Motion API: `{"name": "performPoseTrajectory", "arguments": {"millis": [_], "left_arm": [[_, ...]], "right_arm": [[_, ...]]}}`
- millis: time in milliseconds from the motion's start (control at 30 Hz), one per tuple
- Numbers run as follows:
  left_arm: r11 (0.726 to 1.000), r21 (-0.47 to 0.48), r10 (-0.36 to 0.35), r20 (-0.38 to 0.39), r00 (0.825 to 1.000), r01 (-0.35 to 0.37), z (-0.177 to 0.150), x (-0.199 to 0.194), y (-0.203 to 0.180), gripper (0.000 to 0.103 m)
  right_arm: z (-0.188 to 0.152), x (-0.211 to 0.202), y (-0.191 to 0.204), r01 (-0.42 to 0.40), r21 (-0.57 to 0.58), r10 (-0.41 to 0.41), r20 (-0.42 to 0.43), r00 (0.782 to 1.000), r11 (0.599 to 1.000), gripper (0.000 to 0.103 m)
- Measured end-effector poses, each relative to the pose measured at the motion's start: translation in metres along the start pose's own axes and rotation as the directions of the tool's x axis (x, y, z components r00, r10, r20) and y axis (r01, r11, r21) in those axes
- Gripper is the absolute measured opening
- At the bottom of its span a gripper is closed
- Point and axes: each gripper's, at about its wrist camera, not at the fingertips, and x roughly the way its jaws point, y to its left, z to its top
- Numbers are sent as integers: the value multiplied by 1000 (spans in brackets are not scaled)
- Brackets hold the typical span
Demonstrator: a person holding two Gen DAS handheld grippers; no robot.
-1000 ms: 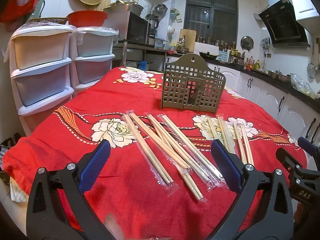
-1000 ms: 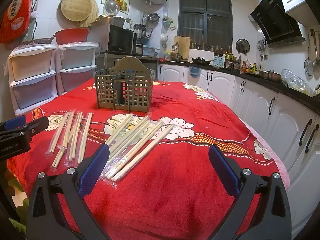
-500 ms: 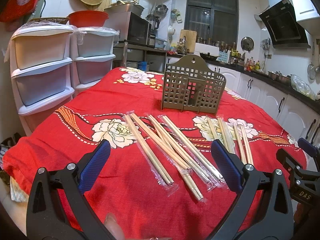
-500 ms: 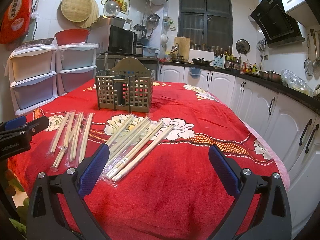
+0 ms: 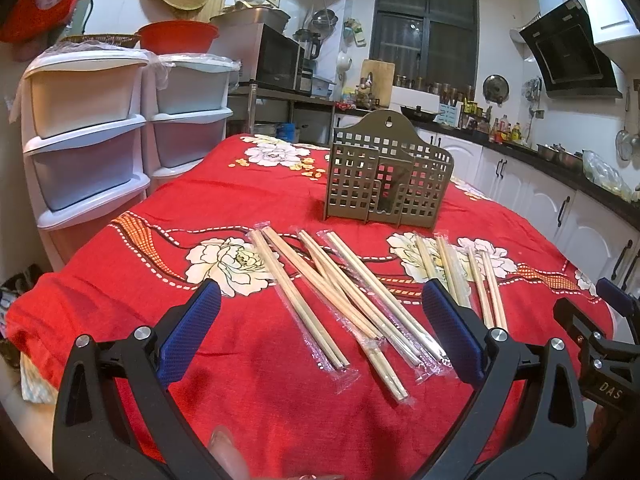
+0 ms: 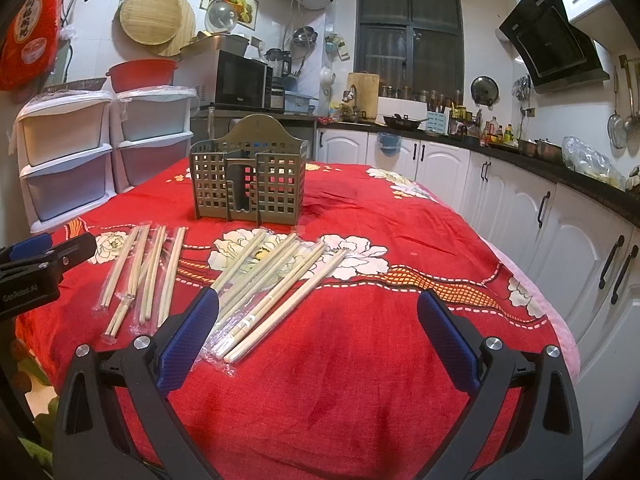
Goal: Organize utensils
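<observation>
Red floral tablecloth (image 5: 168, 280) covers table; white drawer units (image 5: 92, 136) at left, kitchen counter behind. Grid utensil basket (image 5: 386, 178) stands upright mid-table, nothing blocking it. Wrapped chopsticks (image 5: 340, 296) lie flat in 2 loose groups (second group (image 6: 144, 272) beside left gripper), long axes running toward basket. Left gripper (image 5: 320, 336) spread wide, empty, above cloth. Right gripper (image 6: 316, 336) spread wide, empty.
</observation>
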Motion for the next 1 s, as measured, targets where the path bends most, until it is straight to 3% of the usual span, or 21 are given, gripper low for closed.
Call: {"name": "performPoseTrajectory", "arguments": {"millis": [633, 867, 1000], "left_arm": [[996, -66, 60, -17, 998, -61, 4, 6, 23, 92], [993, -94, 65, -48, 997, -69, 13, 15, 45, 92], [992, -94, 72, -77, 994, -79, 20, 22, 53, 92]], "right_arm": [[8, 16, -1, 1, -24, -2, -23, 1000, 1000, 97], [21, 32, 4, -23, -58, 20, -59, 998, 998, 97], [29, 53, 4, -74, -32, 70, -125, 990, 997, 97]]}}
